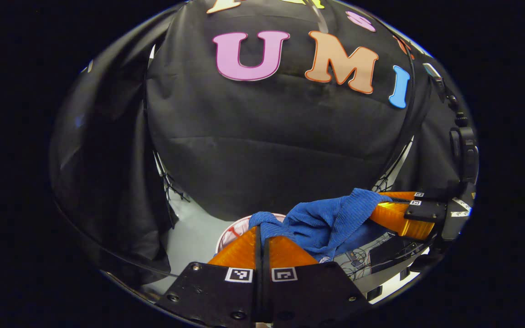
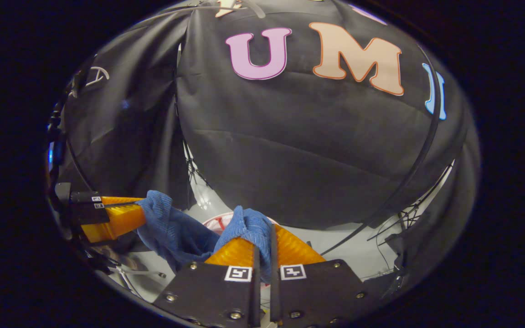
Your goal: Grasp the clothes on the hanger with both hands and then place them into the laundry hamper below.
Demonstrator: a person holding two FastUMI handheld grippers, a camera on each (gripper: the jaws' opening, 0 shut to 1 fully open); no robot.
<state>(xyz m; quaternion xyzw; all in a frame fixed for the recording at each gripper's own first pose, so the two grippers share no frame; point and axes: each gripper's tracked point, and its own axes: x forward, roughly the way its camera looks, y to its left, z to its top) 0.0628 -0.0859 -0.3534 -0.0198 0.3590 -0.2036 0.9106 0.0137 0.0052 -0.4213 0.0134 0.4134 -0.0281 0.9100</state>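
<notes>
Both grippers are clamped on one blue cloth, and it is strung between them! The left gripper is seen closed at 6 o'clock in the left gripper view, its two fingers pinched together on one bunched end of the blue cloth. From there the fabric runs out toward 3 o'clock, where the right gripper is seen biting the far end. In the right gripper view the picture is mirrored: the right gripper is shut on a wad of cloth at 6 o'clock, and the left gripper is seen holding the other end out at 9 o'clock.

So the long axis of the cloth lies straight across from one gripper to the other, sagging a little in the middle. Below it, just past the fingertips, a rounded pale rim with red marks is glimpsed; it is judged to be the hamper, though most of it is hidden. Neither gripper is clearly nearer to it.

Count: two grippers, one cloth, one hamper. A downward move is what seems called for next.
</notes>
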